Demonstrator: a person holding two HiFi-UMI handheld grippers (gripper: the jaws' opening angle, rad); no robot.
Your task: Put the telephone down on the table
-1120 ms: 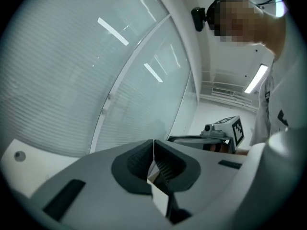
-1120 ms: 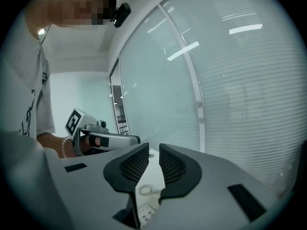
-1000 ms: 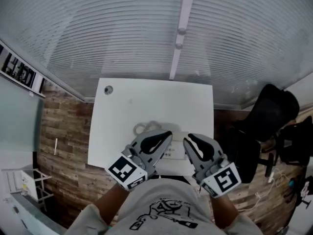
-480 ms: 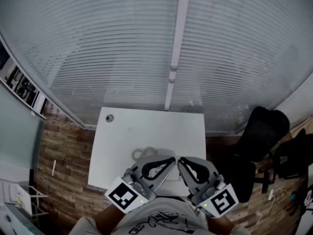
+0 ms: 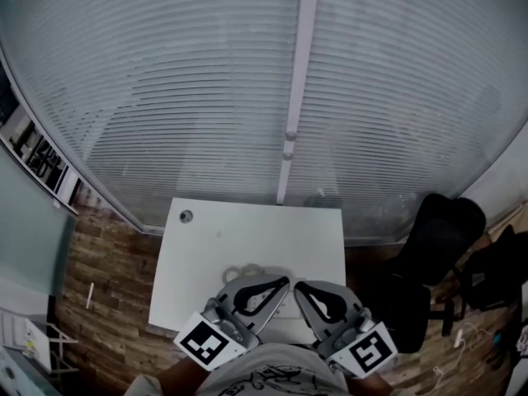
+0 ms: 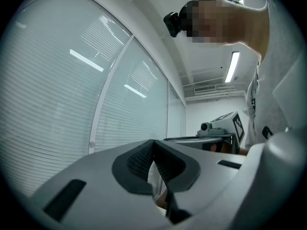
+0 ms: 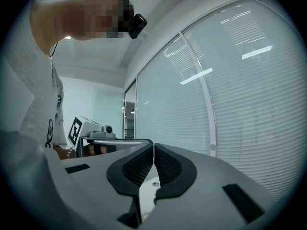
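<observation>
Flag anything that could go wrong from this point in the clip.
1. The telephone lies near the table's front edge, mostly hidden under the shut left gripper and right gripper; a careless downward move could nudge it off.
2. The coiled cord lies loose beside the left gripper and might snag.

table [image 5: 247, 238]: white top, smooth, matt | floor [image 5: 103, 279]: brown wood-look planks, visible grain | window blinds [image 5: 165, 97]: pale slats, soft sheen | left gripper [image 6: 153, 142]: grey plastic shell, smooth, matt | pads [image 6: 138, 159]: black, finely ridged, rubbery look | chair [image 5: 441, 229]: black, matt | shirt [image 5: 272, 378]: grey cloth
</observation>
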